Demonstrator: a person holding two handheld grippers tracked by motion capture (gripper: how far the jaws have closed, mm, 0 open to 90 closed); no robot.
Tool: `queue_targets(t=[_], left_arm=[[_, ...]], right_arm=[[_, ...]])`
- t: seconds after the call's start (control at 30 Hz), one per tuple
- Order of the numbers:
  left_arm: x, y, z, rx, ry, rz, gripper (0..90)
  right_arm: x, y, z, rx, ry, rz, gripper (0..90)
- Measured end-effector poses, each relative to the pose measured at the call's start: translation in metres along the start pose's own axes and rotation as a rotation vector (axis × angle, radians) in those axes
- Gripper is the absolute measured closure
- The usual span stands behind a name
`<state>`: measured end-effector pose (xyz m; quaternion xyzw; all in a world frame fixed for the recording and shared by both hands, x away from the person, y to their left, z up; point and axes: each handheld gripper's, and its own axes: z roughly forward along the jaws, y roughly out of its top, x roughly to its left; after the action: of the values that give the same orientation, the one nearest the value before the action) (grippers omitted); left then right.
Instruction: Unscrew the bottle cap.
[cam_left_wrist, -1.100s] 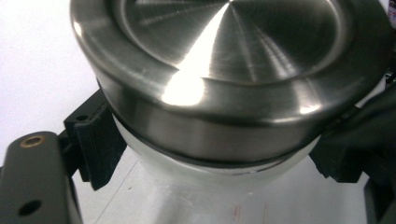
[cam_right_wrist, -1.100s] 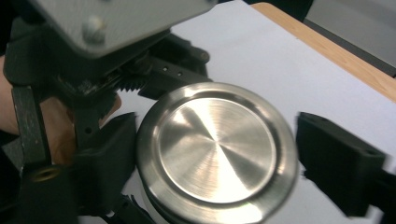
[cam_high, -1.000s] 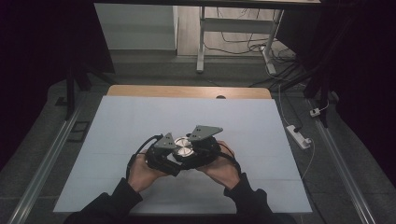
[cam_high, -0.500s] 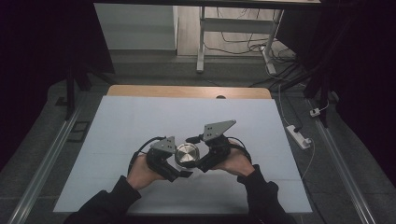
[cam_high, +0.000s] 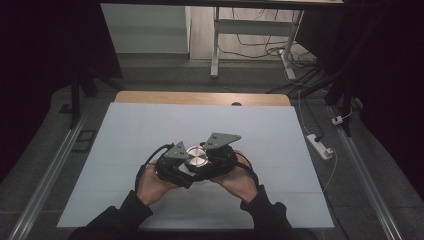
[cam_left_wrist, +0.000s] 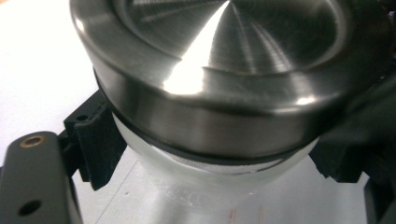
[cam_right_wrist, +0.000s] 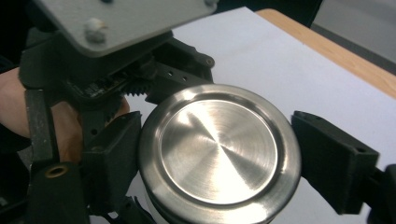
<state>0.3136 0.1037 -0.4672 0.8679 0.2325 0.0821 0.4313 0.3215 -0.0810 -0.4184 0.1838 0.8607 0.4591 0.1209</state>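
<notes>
High view has your two hands bunched together near the front middle of the white table (cam_high: 150, 125), with the left gripper (cam_high: 172, 167) and right gripper (cam_high: 220, 157) pressed in around one jar. On your left side, the left gripper view is crammed right up against it: you've got the black jaws on either side of the frosted glass jar (cam_left_wrist: 210, 186) just under the steel lid (cam_left_wrist: 224, 70), and they look like they're touching the glass, though it's so close and blurry I'd only say probably clamped. Moving across, the lid (cam_high: 196, 158) sits dead centre between the two grey plates, facing up. Over on your right, the right gripper view is clearer: your jaws sit on opposite sides of the lid (cam_right_wrist: 217, 149), left pad tight against the rim, right pad touching or just off it, so you're gripping the lid. Your left hand (cam_right_wrist: 56, 121) shows behind it.
</notes>
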Motion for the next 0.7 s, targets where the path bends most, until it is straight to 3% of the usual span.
queue_targets(t=[0.13,0.27,0.3,0.33,0.37,0.43,0.47,0.5,0.57,0.7], left_arm=[[0.003,0.000,-0.003,-0.005,-0.075,0.037,15.7],[0.004,-0.001,-0.005,-0.018,-0.174,0.099,15.7],[0.003,-0.001,-0.006,-0.020,-0.200,0.125,15.7],[0.003,-0.001,-0.007,-0.027,-0.226,0.145,15.7],[0.002,-0.001,-0.008,-0.032,-0.244,0.159,15.7],[0.001,0.000,-0.008,-0.035,-0.237,0.159,15.7],[0.000,0.001,-0.008,-0.036,-0.218,0.152,15.7],[0.000,0.001,-0.008,-0.034,-0.197,0.141,15.7],[0.002,0.000,-0.007,-0.036,-0.153,0.101,15.7],[0.006,-0.002,-0.008,-0.032,-0.058,0.034,15.7]], right_arm=[[-0.004,0.000,-0.003,-0.004,0.054,-0.011,19.4],[-0.013,-0.002,-0.009,-0.026,0.196,-0.072,19.4],[-0.017,-0.005,-0.012,-0.044,0.289,-0.107,19.4],[-0.017,-0.005,-0.012,-0.044,0.289,-0.107,19.4],[-0.019,-0.007,-0.013,-0.068,0.336,-0.130,19.3],[-0.022,-0.009,-0.014,-0.097,0.388,-0.143,18.5],[-0.024,-0.008,-0.015,-0.086,0.366,-0.100,10.3],[-0.024,-0.008,-0.015,-0.086,0.366,-0.100,10.3],[-0.024,-0.005,-0.017,-0.082,0.312,-0.040,6.4],[-0.020,0.002,-0.020,-0.036,0.153,0.022,3.0]])
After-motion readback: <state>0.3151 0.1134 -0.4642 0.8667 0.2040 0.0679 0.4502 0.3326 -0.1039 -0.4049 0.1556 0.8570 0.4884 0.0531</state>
